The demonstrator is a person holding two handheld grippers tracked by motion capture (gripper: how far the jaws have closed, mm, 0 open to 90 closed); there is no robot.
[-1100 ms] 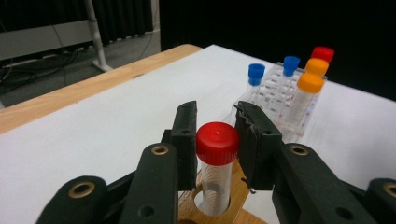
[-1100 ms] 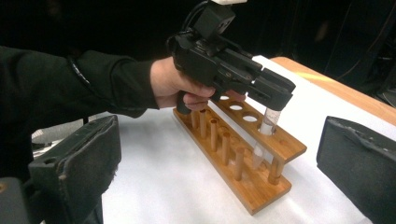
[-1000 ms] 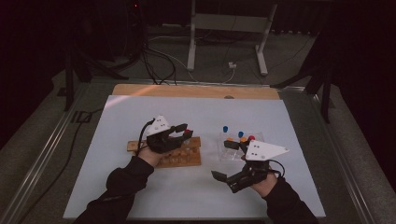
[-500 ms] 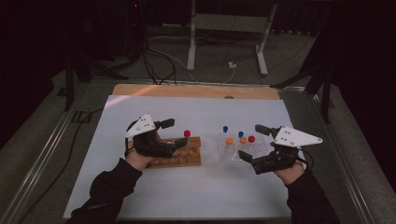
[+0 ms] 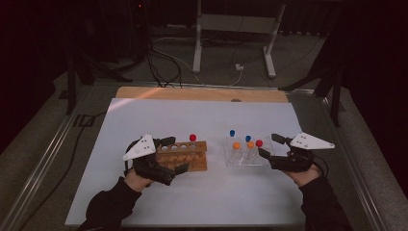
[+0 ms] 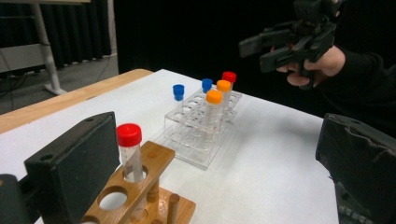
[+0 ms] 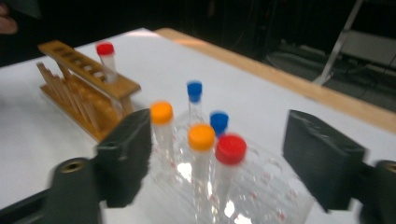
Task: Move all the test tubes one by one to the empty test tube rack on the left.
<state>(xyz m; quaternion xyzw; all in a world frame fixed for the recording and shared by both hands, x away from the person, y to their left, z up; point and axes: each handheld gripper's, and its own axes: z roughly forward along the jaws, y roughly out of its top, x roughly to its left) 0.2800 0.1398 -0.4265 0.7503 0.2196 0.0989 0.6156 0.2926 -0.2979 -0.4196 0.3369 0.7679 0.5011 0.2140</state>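
The left gripper (image 5: 174,155), jaws just opened wide, holds nothing; a red-capped tube (image 6: 129,151) stands in the wooden rack (image 5: 185,155) beside its fingers. The right gripper (image 5: 267,147), jaws closing but spread, frames another red-capped tube (image 7: 227,163) in the clear rack (image 5: 245,157), untouched.

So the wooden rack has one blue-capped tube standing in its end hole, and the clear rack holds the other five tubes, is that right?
Not quite: the tube in the wooden rack has a red cap, not blue, as the left gripper view shows. It does stand in the end hole, and the clear rack holds the other five tubes.
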